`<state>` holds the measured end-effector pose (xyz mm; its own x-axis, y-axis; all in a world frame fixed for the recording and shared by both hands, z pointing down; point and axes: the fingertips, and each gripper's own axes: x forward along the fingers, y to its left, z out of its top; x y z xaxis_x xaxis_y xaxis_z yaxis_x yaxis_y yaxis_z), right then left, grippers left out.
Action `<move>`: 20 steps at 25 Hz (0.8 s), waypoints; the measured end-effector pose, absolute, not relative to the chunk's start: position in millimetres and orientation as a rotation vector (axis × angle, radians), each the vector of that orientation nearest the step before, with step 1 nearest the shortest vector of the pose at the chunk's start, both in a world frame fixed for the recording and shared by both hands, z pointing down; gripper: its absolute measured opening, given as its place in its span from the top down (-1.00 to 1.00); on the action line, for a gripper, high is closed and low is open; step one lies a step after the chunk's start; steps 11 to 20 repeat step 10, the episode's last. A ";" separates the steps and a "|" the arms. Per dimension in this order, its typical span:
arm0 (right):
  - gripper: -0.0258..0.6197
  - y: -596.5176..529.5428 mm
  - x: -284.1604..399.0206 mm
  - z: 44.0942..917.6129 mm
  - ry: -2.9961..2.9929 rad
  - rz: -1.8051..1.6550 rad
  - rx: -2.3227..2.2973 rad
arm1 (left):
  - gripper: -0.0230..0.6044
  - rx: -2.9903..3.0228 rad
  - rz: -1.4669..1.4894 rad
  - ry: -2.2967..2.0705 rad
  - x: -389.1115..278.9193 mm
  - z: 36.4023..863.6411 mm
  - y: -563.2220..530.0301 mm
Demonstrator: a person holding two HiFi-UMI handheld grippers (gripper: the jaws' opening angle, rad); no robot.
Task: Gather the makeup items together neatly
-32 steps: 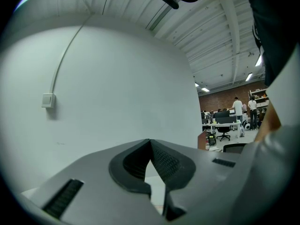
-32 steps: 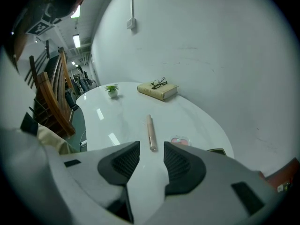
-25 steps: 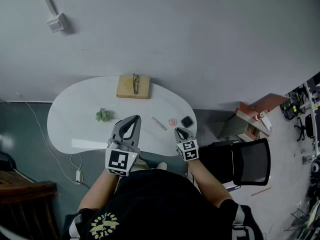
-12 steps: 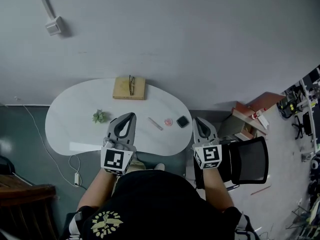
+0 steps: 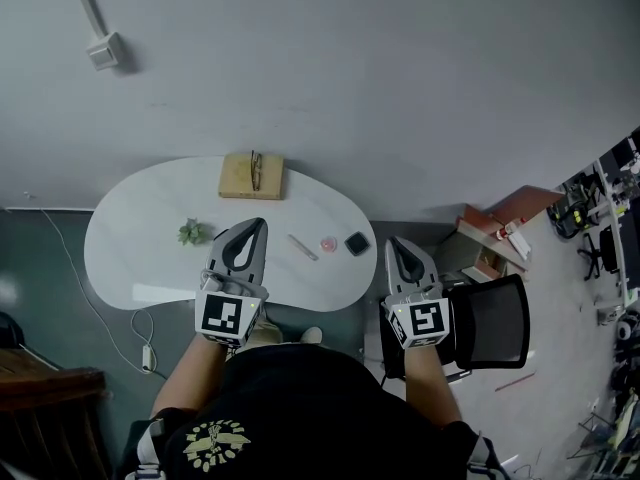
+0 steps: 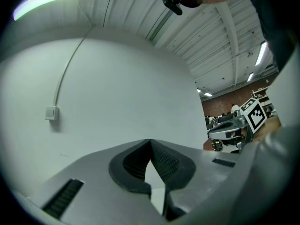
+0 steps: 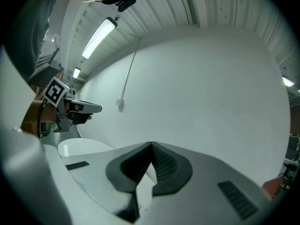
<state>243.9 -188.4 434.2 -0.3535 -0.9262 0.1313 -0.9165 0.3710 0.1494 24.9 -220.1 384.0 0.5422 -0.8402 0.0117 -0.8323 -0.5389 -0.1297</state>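
Three small makeup items lie near the right end of the white table [image 5: 140,258]: a slim pale stick [image 5: 303,247], a small pink round pot [image 5: 328,243] and a black square compact [image 5: 356,243]. My left gripper [image 5: 257,225] hovers above the table's front edge, left of the stick, its jaws shut on nothing [image 6: 150,140]. My right gripper [image 5: 397,241] is held up beyond the table's right edge, right of the compact, also shut and empty [image 7: 151,144]. Each gripper view looks level at the grey wall; the items are hidden from both.
A wooden block [image 5: 252,175] with glasses on it sits at the table's back edge. A small green plant [image 5: 191,232] stands left of my left gripper. A black mesh chair [image 5: 490,323] stands right of the table, with boxes [image 5: 495,238] behind it.
My right gripper has lifted away from beside the compact and swung right, off the table's edge. The left gripper has risen a little. The makeup items have not moved.
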 end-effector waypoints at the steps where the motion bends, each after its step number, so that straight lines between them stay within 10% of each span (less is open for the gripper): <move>1: 0.84 -187.3 245.1 438.0 -2.430 -0.058 1.662 | 0.89 -2.667 -0.118 1.451 24.9 386.2 -220.6; 20: 0.84 -193.9 244.1 461.9 -2.412 0.015 1.640 | 0.89 -2.706 -0.170 1.474 22.4 411.7 -236.0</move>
